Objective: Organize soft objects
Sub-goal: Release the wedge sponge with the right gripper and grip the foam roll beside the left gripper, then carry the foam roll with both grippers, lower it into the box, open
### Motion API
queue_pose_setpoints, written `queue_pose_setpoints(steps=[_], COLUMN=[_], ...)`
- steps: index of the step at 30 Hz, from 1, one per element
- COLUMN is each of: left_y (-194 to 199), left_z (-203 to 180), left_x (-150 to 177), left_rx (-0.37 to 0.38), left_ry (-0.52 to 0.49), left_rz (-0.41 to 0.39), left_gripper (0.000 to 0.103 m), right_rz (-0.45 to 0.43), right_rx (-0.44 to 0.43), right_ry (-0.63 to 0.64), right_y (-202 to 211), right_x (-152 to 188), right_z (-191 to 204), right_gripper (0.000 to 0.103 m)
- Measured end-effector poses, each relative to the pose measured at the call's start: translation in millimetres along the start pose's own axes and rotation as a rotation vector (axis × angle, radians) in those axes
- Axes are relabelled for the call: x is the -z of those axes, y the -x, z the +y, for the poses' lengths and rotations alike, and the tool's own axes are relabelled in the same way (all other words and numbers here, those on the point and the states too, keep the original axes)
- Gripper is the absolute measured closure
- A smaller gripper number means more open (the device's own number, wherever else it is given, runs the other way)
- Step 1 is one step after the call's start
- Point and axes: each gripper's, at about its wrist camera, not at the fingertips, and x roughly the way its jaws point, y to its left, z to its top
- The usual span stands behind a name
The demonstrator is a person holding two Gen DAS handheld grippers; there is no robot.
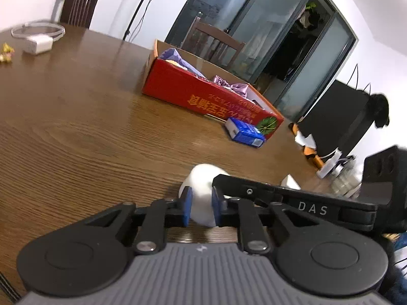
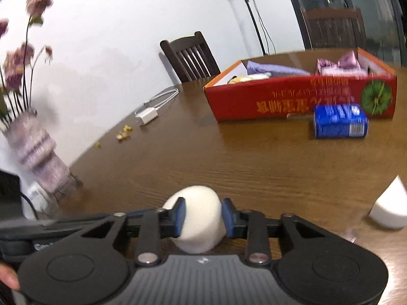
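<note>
My left gripper (image 1: 201,204) is shut on a white soft roll (image 1: 202,190) above the wooden table (image 1: 76,127). My right gripper (image 2: 203,216) is shut on a white soft roll (image 2: 199,218) too; its black body crosses the left wrist view (image 1: 305,203) right beside the left gripper. A red cardboard box (image 1: 203,94) stands ahead, open, with purple soft items (image 1: 229,84) inside; it also shows in the right wrist view (image 2: 300,96). A blue packet (image 1: 245,132) lies against the box front, also seen in the right wrist view (image 2: 339,120).
A white charger with cable (image 1: 38,38) and small yellow bits (image 1: 6,50) lie at the far left. A vase of pink flowers (image 2: 35,152) stands at the table's left edge. Another white block (image 2: 389,208) lies at right. Chairs (image 2: 190,56) stand around.
</note>
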Motion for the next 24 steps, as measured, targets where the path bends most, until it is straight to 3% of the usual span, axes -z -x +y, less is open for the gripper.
queue_pose_setpoints(steps=[3,6,10,14,19,21,22,24], left_y=[-4.5,-12.4,-43.2,-103.7,-198.8,-229.2,-243.0,-259.4], left_z=[-1.1,-14.3,-30.7,-36.6,-22.2,-12.0,-7.0,-0.3], left_x=[-10.1,-42.0,-112.4,-188.1,-257.9,-265.5,-265.8,-261.1], left_rx=[0.038,0.078,0.120,0.111,0.007,-0.059,-0.125,-0.182], left_ry=[0.023,-0.034,-0.113,-0.138,-0.102,-0.107,-0.119,-0.146], left_rz=[-0.008,-0.051,-0.117,-0.093,0.025,0.097,0.142,0.196], left_gripper=[0.086,0.086,0.086,0.086,0.086,0.086,0.086,0.087], right_rz=[-0.015,-0.073,-0.170,-0.209,-0.111,-0.043,0.023,0.140], right_rx=[0.012,0.025,0.043,0.089,0.150,0.135,0.126,0.119], right_ry=[-0.006,0.016,0.092,0.139,0.085,0.005,-0.032,-0.076], right_y=[3.2,13.7,18.5,-9.7,-87.1,-121.1,-144.1,-179.6], right_x=[-6.1,-26.9,-90.4,-173.9,-257.6,-274.7,-280.7,-281.2], right_z=[-2.8,-4.0,-14.7,-40.9,-91.4,-118.0,-133.2,-151.2], right_gripper=[0.078,0.078,0.078,0.079,0.081,0.081,0.082,0.082])
